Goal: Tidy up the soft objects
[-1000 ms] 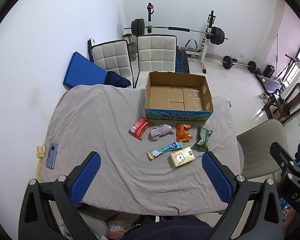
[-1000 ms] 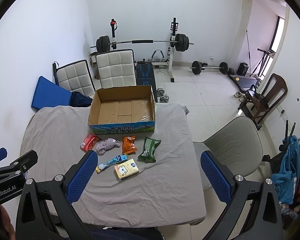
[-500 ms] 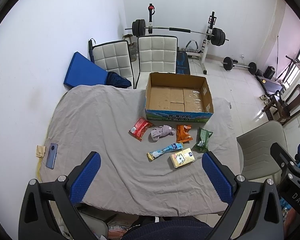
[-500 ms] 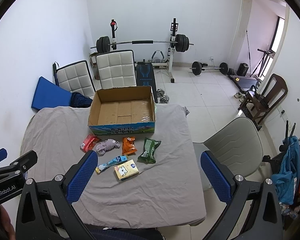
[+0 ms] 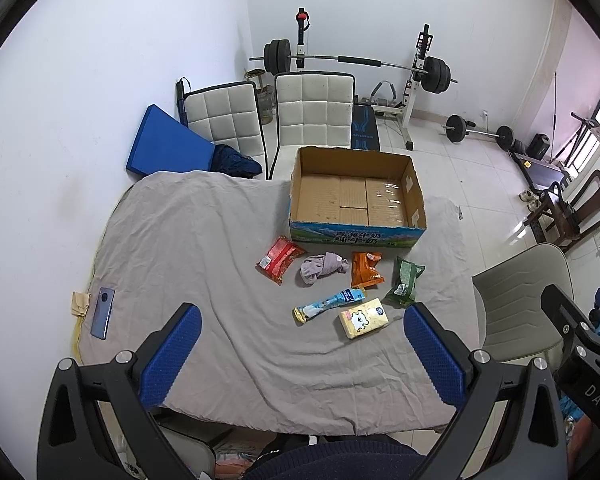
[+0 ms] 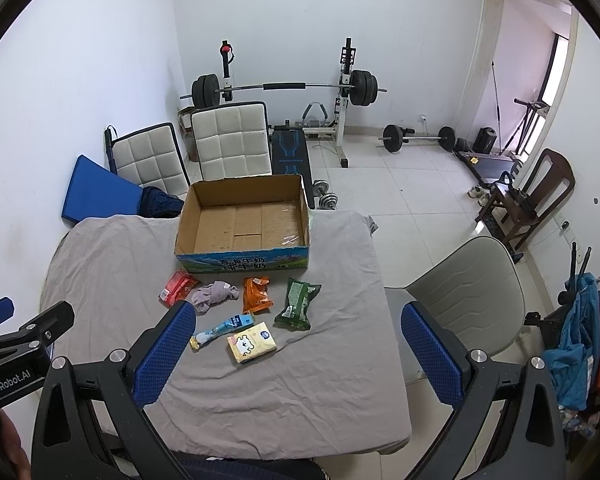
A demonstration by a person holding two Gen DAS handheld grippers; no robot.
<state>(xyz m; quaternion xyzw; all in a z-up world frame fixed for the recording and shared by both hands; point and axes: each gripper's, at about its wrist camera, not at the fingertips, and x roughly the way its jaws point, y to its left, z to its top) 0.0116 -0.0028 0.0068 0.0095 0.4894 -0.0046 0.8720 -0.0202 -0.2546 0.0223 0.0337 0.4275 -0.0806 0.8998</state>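
1. The left gripper (image 5: pixel 300 356) is hanging high above the near edge of the table (image 5: pixel 188 240), jaws spread wide and grasping nothing; the height suggests it is surveying the layout rather than committing to a pick

2. The right gripper (image 6: pixel 296 354) is likewise being held high with jaws fully released and empty, sitting to the right of the left unit

3. The cardboard box (image 5: pixel 356 196) is standing open-topped at the far side of the table with nothing inside, apparently serving as the collection point

4. The soft items are lying loose on the grey cloth just in front of the box, apart from one another for the most part, which is leaving each one reachable from above:
   - red packet (image 5: pixel 279 260), leftmost
   - crumpled grey cloth piece (image 5: pixel 322 267), just beside it
   - orange packet (image 5: pixel 366 269), close to the box front
   - green packet (image 5: pixel 405 286), rightmost
   - blue tube pouch (image 5: pixel 329 303), its far end lying just beside the orange packet
   - yellow tissue pack (image 5: pixel 363 317), nearest the grippers

5. A phone (image 5: pixel 103 313) is lying well apart at the left edge, seemingly not part of the sorting

6. Judgement: no item is yet being moved; the task is standing at its start
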